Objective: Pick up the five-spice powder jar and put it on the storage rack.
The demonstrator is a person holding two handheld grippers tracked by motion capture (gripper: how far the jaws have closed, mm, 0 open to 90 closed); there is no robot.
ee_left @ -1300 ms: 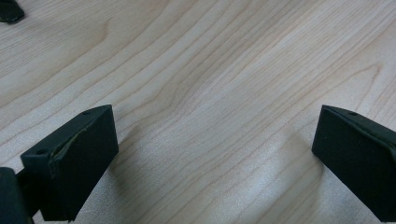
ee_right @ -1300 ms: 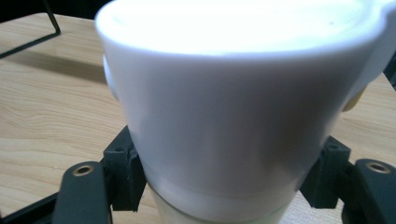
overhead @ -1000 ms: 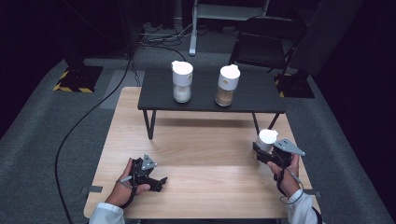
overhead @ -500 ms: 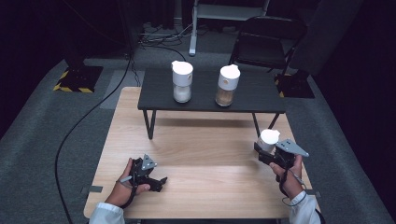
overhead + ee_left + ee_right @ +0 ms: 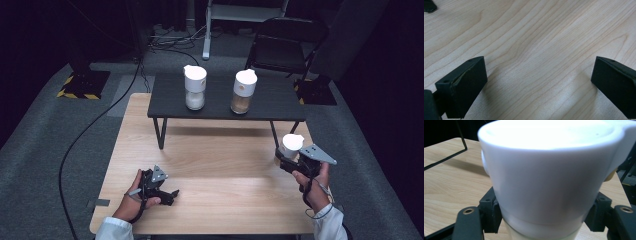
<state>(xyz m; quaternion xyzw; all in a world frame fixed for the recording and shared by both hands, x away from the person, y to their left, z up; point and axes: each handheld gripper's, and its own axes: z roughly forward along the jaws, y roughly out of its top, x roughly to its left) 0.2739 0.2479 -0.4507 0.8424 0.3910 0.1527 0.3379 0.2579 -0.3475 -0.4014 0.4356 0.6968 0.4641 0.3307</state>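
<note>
Right gripper [image 5: 286, 159] — clamped on a white-lidded jar [image 5: 291, 146], pads pressed against the sides just below the lid, as seen close up in the right gripper view [image 5: 549, 182]. Held at the right edge of the wooden table [image 5: 220, 165], in front of the low black shelf [image 5: 222, 97] and off its right end, apparently clear of the tabletop. Person's right hand [image 5: 312, 182] wrapped round the gripper body, grey three-cornered plate on top.

On the black shelf: two more lidded jars, one with pale contents [image 5: 194, 87] toward the shelf's left, one with tan contents [image 5: 243, 91] to its right, well apart from each other.

Left gripper [image 5: 170, 194] — released, jaws wide apart over bare wood [image 5: 536, 50], nothing between them; parked in front of the shelf, near the table's front edge.

Step in hand, by judgement: carrying the third jar, most likely toward the free right end of the shelf beside the tan jar.

Next move calls for: keeping the jar upright, clearing the shelf's front edge, then setting down flat before loosening the grip. Risk — clipping the shelf edge or nudging the tan jar.
</note>
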